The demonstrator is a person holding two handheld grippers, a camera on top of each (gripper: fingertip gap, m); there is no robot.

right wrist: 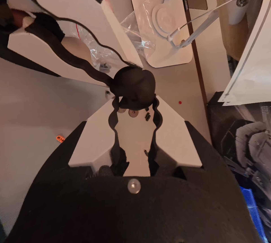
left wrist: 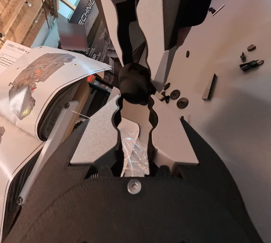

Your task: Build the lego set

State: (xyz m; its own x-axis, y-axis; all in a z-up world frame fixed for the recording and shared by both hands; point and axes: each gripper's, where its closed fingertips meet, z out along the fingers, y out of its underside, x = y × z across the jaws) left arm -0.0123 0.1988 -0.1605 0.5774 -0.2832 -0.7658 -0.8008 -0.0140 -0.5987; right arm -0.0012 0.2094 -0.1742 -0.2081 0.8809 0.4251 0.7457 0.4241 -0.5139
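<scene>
White tabletop [left wrist: 234, 118] fills your workspace, and above it, at the centre of both wrist views, sits a rounded black lego piece [left wrist: 134, 84]. You hold it from two sides at once. Your left gripper [left wrist: 134, 98] has its fingertips drawn narrow against the piece's near side, and your right gripper [right wrist: 135, 101] meets the same piece [right wrist: 134, 87] with its tips closed in on it just as tightly. Each view shows the other gripper reaching in from the top, so the two sets of white fingers nearly touch around the part.

Just beyond the piece, loose black parts lie on the table: two flat round discs [left wrist: 178, 98], short pins [left wrist: 165, 92], and a grey beam [left wrist: 209, 87] farther off. A small orange piece [right wrist: 60, 138] lies apart to your right gripper's left. Clear plastic bags [right wrist: 137, 30] rest near a white stand base [right wrist: 168, 54]. To the left side, an open instruction booklet [left wrist: 51, 77] curls over its holder, with the set's dark box [left wrist: 93, 34] behind.
</scene>
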